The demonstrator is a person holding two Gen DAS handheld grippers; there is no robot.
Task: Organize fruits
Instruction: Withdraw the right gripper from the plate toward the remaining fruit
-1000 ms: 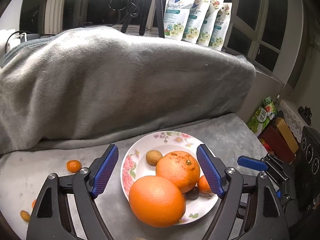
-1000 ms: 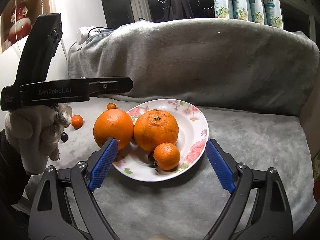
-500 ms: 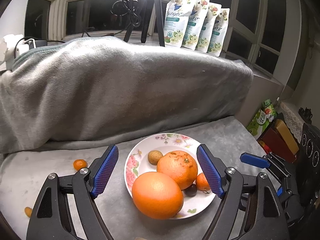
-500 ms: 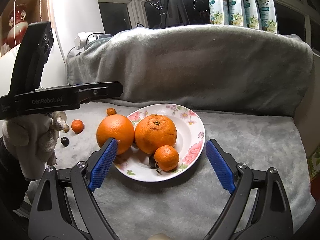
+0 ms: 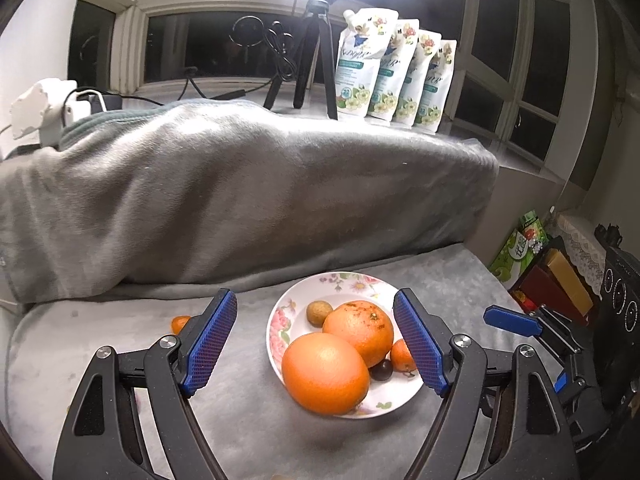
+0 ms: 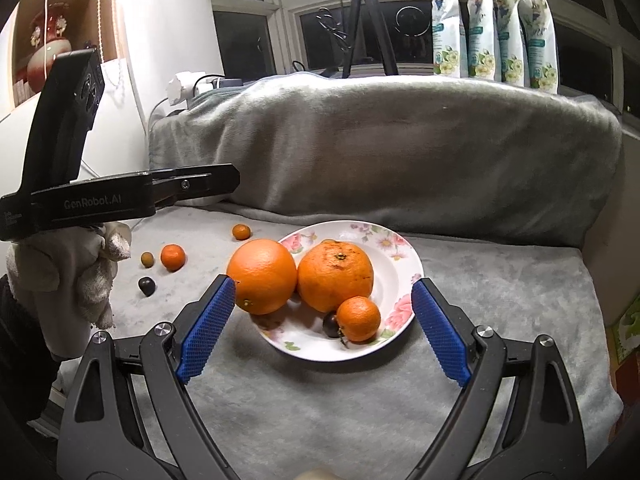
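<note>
A floral white plate (image 5: 280, 320) (image 6: 404, 248) on the grey blanket holds a smooth big orange (image 5: 325, 373) (image 6: 262, 276), a rougher big orange (image 5: 358, 332) (image 6: 335, 276), a small mandarin (image 5: 401, 357) (image 6: 358, 318), a dark small fruit (image 5: 382, 370) (image 6: 331, 325) and a brown small fruit (image 5: 319, 313). My left gripper (image 5: 316, 344) is open and empty, above and short of the plate. My right gripper (image 6: 322, 328) is open and empty, in front of the plate. Loose small fruits lie left of the plate: two mandarins (image 6: 173, 257) (image 6: 241, 232), a brownish fruit (image 6: 147, 259) and a dark fruit (image 6: 147, 286).
A blanket-covered hump (image 5: 240, 184) rises behind the plate. Pouches (image 5: 394, 68) and a tripod (image 5: 316, 48) stand on the window sill. Boxes and packets (image 5: 556, 280) sit at the right edge. The gloved hand with the left gripper (image 6: 72, 272) fills the left of the right wrist view.
Both grippers have drawn back and up from the plate, so it looks smaller and farther. Both stay open and empty. The fruits have not moved.
</note>
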